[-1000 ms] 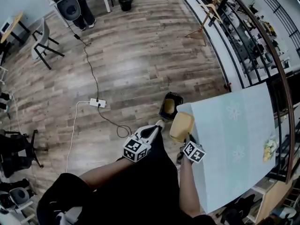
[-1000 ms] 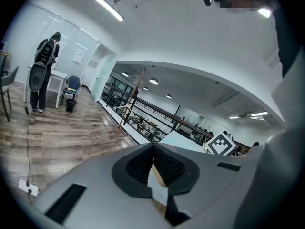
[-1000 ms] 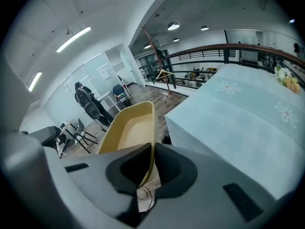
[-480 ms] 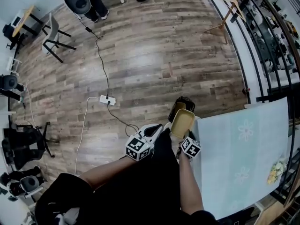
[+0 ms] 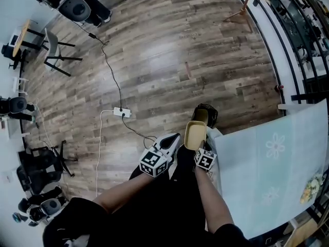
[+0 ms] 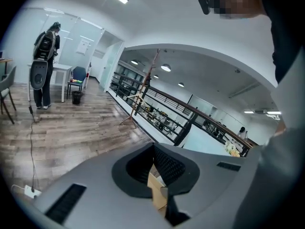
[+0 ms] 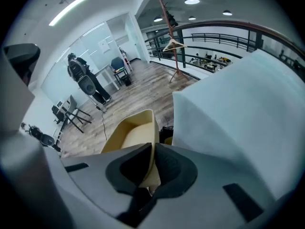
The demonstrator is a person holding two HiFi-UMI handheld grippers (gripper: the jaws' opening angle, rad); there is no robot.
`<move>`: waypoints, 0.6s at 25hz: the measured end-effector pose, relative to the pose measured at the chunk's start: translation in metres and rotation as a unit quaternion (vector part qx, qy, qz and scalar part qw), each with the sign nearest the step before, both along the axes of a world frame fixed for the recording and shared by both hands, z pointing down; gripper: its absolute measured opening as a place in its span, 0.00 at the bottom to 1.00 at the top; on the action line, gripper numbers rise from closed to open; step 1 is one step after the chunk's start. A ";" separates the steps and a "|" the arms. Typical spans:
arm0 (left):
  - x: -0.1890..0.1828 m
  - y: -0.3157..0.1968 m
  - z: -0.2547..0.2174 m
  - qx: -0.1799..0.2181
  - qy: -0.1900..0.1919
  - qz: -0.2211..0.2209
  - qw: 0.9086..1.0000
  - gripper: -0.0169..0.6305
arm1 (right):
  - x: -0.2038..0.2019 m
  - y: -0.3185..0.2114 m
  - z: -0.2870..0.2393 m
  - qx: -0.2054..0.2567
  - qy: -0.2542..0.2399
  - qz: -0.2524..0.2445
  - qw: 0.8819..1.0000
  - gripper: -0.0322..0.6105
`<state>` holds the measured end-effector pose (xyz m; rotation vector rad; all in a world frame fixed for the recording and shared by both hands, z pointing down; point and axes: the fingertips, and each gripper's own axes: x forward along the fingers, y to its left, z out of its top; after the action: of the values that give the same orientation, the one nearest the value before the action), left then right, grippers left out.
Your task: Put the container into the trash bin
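A pale yellow container (image 5: 195,134) hangs tilted off the table's corner, just short of the black trash bin (image 5: 205,113) on the wooden floor. My right gripper (image 5: 202,149) is shut on its near rim. The right gripper view shows the container (image 7: 131,132) clamped edge-on where the right gripper (image 7: 152,146) jaws meet, with the dark trash bin (image 7: 166,130) partly hidden behind it. My left gripper (image 5: 172,139) hovers to the container's left, apart from it. In its own view the left gripper (image 6: 153,148) has its tips together, and a tan scrap sits low between the pads.
A table with a pale blue flowered cloth (image 5: 272,163) fills the right side. A white power strip (image 5: 122,112) and its cable lie on the floor at left. Office chairs (image 5: 43,166) stand at far left, and a person (image 5: 77,4) stands at the far end.
My right gripper has carried the container off the table corner and forward toward the trash bin. The left gripper has stayed beside it, and the view has shifted left.
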<state>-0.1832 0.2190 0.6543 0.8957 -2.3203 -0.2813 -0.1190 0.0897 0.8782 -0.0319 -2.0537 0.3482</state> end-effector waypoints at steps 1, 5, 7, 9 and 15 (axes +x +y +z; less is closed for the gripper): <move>-0.003 0.002 0.005 -0.002 0.006 -0.002 1.000 0.05 | -0.001 0.001 0.006 -0.004 0.005 0.013 1.000 0.12; -0.010 0.012 0.024 -0.012 0.022 -0.006 1.000 0.05 | -0.009 -0.004 0.031 -0.001 0.011 0.053 0.999 0.12; -0.011 0.017 0.034 -0.019 0.028 -0.002 0.999 0.05 | -0.016 -0.008 0.045 0.006 0.013 0.067 0.998 0.12; -0.011 0.022 0.041 -0.025 0.035 0.003 0.999 0.05 | -0.022 -0.012 0.057 0.012 0.014 0.081 0.997 0.12; -0.011 0.025 0.058 -0.032 0.052 0.021 0.998 0.05 | -0.037 -0.019 0.075 0.021 0.003 0.145 0.989 0.12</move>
<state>-0.1943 0.2444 0.7123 0.8767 -2.2003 -0.2277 -0.1556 0.0712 0.9535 0.2953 -2.0604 0.4828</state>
